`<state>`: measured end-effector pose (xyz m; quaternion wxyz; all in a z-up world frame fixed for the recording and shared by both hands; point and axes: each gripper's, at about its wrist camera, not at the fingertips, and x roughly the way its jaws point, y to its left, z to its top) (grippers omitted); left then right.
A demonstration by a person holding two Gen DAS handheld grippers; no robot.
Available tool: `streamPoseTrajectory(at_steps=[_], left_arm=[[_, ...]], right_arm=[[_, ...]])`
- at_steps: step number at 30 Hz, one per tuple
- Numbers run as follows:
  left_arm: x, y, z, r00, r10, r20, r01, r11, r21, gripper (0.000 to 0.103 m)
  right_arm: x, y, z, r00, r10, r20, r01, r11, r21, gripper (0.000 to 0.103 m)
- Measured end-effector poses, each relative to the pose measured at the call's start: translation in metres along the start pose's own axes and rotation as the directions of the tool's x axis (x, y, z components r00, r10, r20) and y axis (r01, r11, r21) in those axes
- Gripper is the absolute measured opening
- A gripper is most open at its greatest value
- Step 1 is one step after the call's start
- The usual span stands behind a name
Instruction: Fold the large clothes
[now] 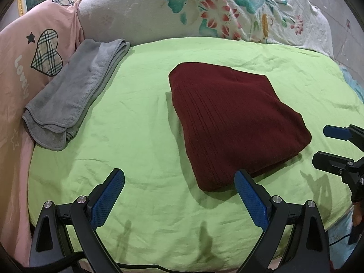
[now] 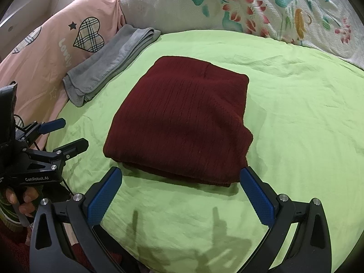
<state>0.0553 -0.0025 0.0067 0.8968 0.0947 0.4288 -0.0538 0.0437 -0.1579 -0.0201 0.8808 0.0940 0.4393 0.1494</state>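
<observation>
Sweater (image 1: 234, 127), dark red and ribbed, lies folded into a thick square packet in the middle of the green sheet (image 1: 136, 113), and neither of your grippers touches it. Your left gripper (image 1: 179, 191) hovers over the sheet with its blue pads spread wide, empty, its right pad just in front of the packet's near corner. Your right gripper (image 2: 182, 182) is likewise released, fingers wide apart, hanging before the packet's near edge; its right pad sits just beside the near right corner. From the left wrist view your right gripper shows at the right edge, off the sweater's side. A folded grey towel (image 1: 75, 95) lies at the sheet's left edge, against a pink quilt (image 1: 20, 68) with a plaid heart. A floral blanket (image 1: 227, 11) is bunched behind.
</observation>
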Motion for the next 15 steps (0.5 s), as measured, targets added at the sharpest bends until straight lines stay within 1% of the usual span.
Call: streamPoseTrajectory(at_steps=[15], left_arm=[[0.011, 0.005, 0.008, 1.000, 0.018, -0.004, -0.018, 1.000, -0.011, 0.097]], right_arm=[[0.008, -0.016, 0.012, 1.000, -0.002, 0.009, 0.002, 1.000, 0.027, 0.103]])
